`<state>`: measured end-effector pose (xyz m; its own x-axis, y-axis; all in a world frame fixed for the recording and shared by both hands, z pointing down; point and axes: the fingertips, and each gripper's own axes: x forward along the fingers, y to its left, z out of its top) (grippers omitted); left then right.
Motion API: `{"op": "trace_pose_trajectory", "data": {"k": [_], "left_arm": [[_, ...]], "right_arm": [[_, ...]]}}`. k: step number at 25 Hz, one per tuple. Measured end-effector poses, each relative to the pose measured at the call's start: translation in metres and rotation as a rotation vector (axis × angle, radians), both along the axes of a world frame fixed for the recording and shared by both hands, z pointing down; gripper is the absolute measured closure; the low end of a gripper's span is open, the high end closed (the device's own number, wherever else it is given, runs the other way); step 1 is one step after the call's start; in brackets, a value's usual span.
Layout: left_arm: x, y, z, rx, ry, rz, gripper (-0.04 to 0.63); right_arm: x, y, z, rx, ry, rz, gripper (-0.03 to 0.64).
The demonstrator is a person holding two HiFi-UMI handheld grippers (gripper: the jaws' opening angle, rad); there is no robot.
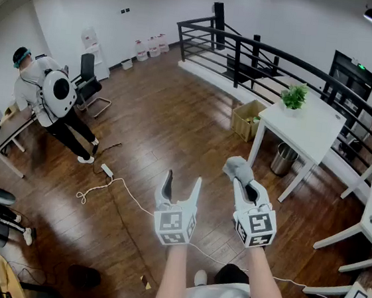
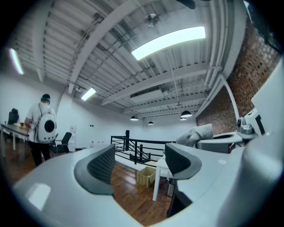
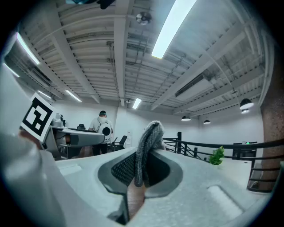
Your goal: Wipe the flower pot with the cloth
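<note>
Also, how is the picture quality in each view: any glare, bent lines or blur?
Head view: evenly lit and sharp, but the railing bows from the wide lens. Left gripper view: strong fisheye with black corners; the ceiling light is blown out white. Right gripper view: same fisheye; the cloth in the jaws looks slightly soft.

A white bench (image 1: 312,129) stands on a dark wooden plank floor (image 1: 155,128). On the bench, near its far left corner, a flower pot (image 1: 291,109) with a green plant sits upright. On the floor, an open cardboard box (image 1: 246,118) lies just beside the bench's left edge, and a metal bin (image 1: 282,159) stands under its near edge. Well apart to the left lie a white power strip (image 1: 107,170) and a looping white cable (image 1: 111,186)
</note>
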<state>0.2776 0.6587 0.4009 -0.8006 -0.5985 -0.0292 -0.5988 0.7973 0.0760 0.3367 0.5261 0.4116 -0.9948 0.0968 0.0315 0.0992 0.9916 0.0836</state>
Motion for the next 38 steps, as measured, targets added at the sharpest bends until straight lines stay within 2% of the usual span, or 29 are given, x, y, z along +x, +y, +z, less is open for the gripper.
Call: {"op": "trace_pose_trajectory", "data": {"k": [4, 10, 17, 23, 27, 30, 35, 38], "left_arm": [[-0.052, 0.001, 0.005, -0.017, -0.009, -0.002, 0.236], [-0.153, -0.024, 0.013, -0.042, -0.008, -0.025, 0.236], [-0.247, -0.115, -0.026, -0.052, -0.085, -0.039, 0.235], [-0.311, -0.192, 0.002, -0.082, -0.021, 0.011, 0.236], [-0.371, -0.245, 0.02, -0.085, -0.004, 0.063, 0.236], [-0.412, -0.303, 0.004, -0.078, -0.007, 0.145, 0.236], [-0.454, -0.41, -0.001, -0.056, 0.012, 0.445, 0.235], [-0.475, -0.458, -0.001, -0.054, -0.006, 0.563, 0.235]], "right_arm": [[-0.055, 0.011, 0.014, -0.003, 0.018, -0.024, 0.598], [-0.169, -0.025, 0.015, -0.038, -0.006, -0.038, 0.598], [-0.269, -0.109, -0.024, -0.029, -0.071, -0.08, 0.598], [-0.324, -0.188, 0.015, -0.085, 0.013, -0.033, 0.598], [-0.368, -0.228, 0.03, -0.07, 0.02, 0.001, 0.598], [-0.397, -0.271, 0.016, -0.046, 0.03, 0.069, 0.598], [-0.427, -0.349, 0.002, -0.021, 0.014, 0.264, 0.598], [-0.443, -0.384, -0.003, -0.002, -0.004, 0.355, 0.598]]}}
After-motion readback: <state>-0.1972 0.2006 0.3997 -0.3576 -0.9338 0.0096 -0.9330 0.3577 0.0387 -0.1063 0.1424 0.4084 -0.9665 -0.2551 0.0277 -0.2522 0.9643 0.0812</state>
